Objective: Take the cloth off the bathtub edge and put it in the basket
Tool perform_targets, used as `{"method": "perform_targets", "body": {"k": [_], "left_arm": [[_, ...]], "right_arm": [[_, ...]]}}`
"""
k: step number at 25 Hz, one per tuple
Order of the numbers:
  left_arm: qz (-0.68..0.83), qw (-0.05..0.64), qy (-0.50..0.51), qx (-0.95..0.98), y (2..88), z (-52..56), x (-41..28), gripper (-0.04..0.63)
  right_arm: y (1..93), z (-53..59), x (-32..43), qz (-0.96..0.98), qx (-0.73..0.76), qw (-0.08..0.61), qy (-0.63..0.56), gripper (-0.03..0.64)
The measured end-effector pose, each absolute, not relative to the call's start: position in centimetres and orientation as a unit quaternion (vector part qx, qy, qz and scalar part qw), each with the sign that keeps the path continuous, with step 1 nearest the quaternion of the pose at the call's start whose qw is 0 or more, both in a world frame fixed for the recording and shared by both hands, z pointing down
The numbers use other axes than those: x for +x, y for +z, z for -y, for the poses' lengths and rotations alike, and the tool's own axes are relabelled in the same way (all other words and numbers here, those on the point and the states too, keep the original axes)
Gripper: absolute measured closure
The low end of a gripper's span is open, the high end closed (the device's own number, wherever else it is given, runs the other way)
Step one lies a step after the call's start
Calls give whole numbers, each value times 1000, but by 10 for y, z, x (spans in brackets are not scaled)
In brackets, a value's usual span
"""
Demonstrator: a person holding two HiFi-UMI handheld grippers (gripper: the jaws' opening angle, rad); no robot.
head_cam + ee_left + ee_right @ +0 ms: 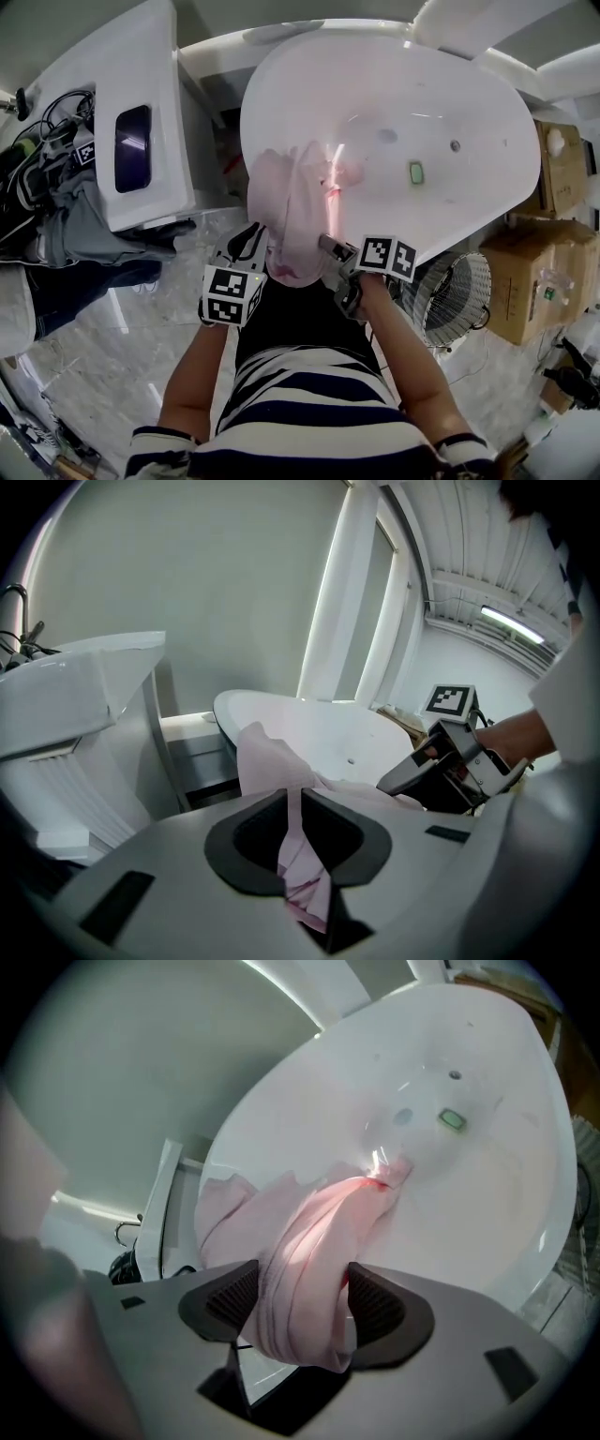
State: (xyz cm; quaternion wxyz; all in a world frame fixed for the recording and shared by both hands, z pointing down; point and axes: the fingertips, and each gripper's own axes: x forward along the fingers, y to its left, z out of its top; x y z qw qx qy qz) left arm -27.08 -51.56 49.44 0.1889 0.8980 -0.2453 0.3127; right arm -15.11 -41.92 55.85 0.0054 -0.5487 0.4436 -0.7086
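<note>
A pale pink cloth [291,206] hangs over the near edge of the white bathtub [422,94], part inside the tub and part down its outer wall. My left gripper [262,255] is shut on the cloth's lower left part; in the left gripper view a thin fold of cloth [267,757] runs between the closed jaws of that gripper [292,803]. My right gripper [328,246] stands at the cloth's right side. In the right gripper view its jaws [302,1297] are spread wide, with a thick bunch of cloth [309,1241] lying loose between them. A white wire basket [450,295] stands on the floor at the right.
A white fixture [141,112] stands left of the tub, with dark clothes and cables [56,216] beside it. Cardboard boxes [539,281] sit at the right behind the basket. Inside the tub are a small green object [416,172] and a drain [455,145].
</note>
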Motion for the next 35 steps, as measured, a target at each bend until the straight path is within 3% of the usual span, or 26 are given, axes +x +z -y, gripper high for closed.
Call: {"method": "perform_targets", "body": {"k": [8, 12, 21, 26, 35], "left_arm": [[235, 230, 304, 894, 502, 513, -277, 451], [224, 246, 306, 892, 507, 509, -274, 417], [196, 274, 307, 890, 511, 499, -261, 385], [160, 273, 312, 896, 509, 487, -251, 372], [110, 241, 337, 904, 509, 461, -231, 288]], "right_arm": [[561, 431, -160, -422, -489, 72, -760, 328], [558, 434, -163, -434, -479, 71, -760, 341], [540, 447, -167, -521, -499, 30, -692, 543], [511, 445, -172, -598, -505, 22, -623, 552], [449, 424, -168, -677, -493, 44, -544, 555]]}}
